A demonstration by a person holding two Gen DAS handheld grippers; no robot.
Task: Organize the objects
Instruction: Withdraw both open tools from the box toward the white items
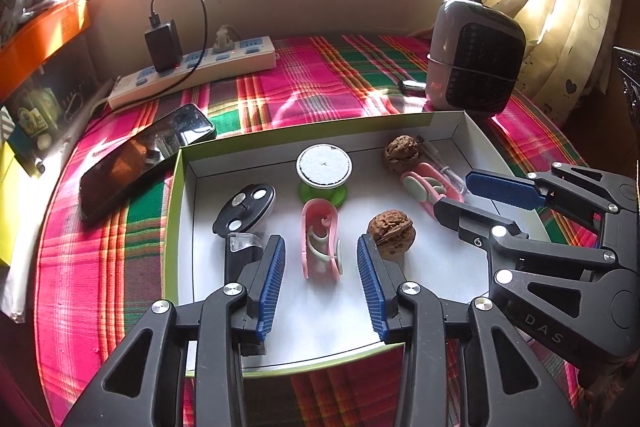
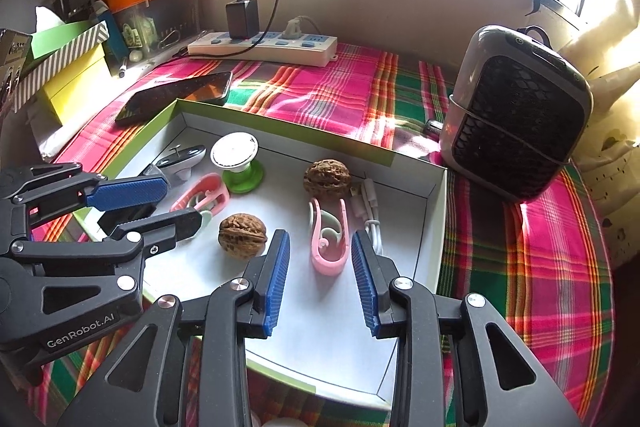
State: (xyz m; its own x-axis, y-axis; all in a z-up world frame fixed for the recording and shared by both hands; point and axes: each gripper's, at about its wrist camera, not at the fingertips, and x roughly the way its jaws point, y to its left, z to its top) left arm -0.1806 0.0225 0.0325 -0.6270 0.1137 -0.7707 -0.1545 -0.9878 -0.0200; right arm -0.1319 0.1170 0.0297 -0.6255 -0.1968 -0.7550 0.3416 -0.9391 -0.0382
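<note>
Two pink clips lay in the shallow white box (image 1: 460, 123) on the plaid-covered counter (image 1: 320, 67). The left gripper (image 1: 322, 287) hung with jaws spread around one pink clip (image 1: 320, 243), not touching it. The right gripper (image 2: 320, 283) stood likewise apart around the other pink clip (image 2: 330, 239). A white cable (image 2: 370, 207) lay partly hidden behind its finger; a walnut (image 2: 242, 235) sat beside.

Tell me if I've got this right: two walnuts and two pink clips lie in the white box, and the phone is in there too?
Not quite. The phone lies outside the white box, on the plaid cloth beside its corner, as the left wrist view shows. The two walnuts and two pink clips are inside.
</note>
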